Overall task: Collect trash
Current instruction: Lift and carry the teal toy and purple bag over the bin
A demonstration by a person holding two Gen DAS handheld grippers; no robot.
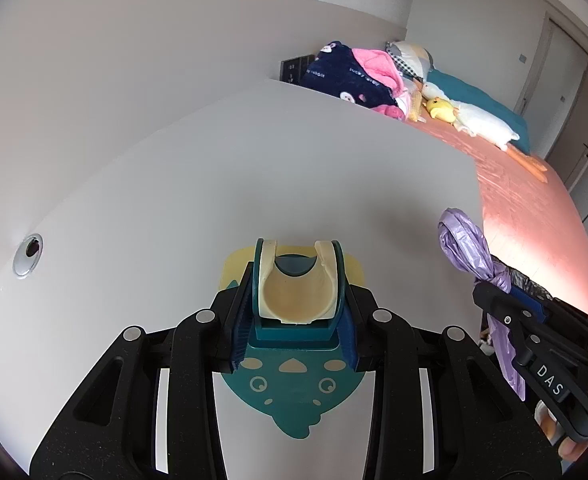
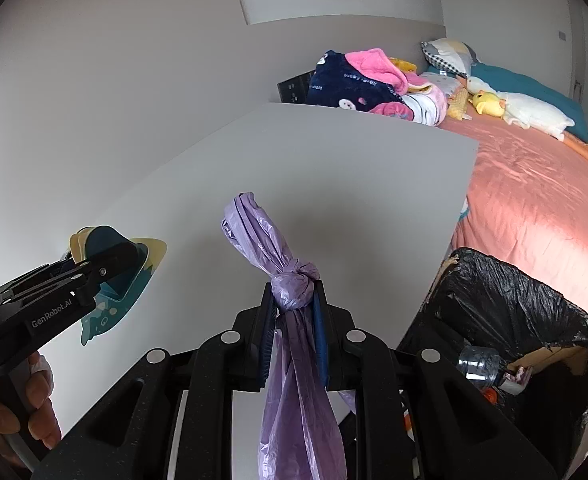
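My left gripper (image 1: pixel 297 280) is shut on a teal and cream dustpan-like holder (image 1: pixel 294 300), held just above a teal and yellow cartoon mat (image 1: pixel 294 400) on the white desk (image 1: pixel 254 168). My right gripper (image 2: pixel 294 320) is shut on a knotted purple plastic bag (image 2: pixel 294 280); the bag's tail hangs down below the fingers. The bag also shows in the left wrist view (image 1: pixel 466 240) at the right. A black-lined trash bin (image 2: pixel 514 320) stands right of the desk edge, with a plastic bottle (image 2: pixel 480 364) in it.
A bed with a salmon sheet (image 2: pixel 534 200) lies to the right, with piled blankets (image 2: pixel 358 80) and plush toys (image 2: pixel 526 112). A wall runs behind the desk. A metal cable grommet (image 1: pixel 28 255) is in the desk at the left.
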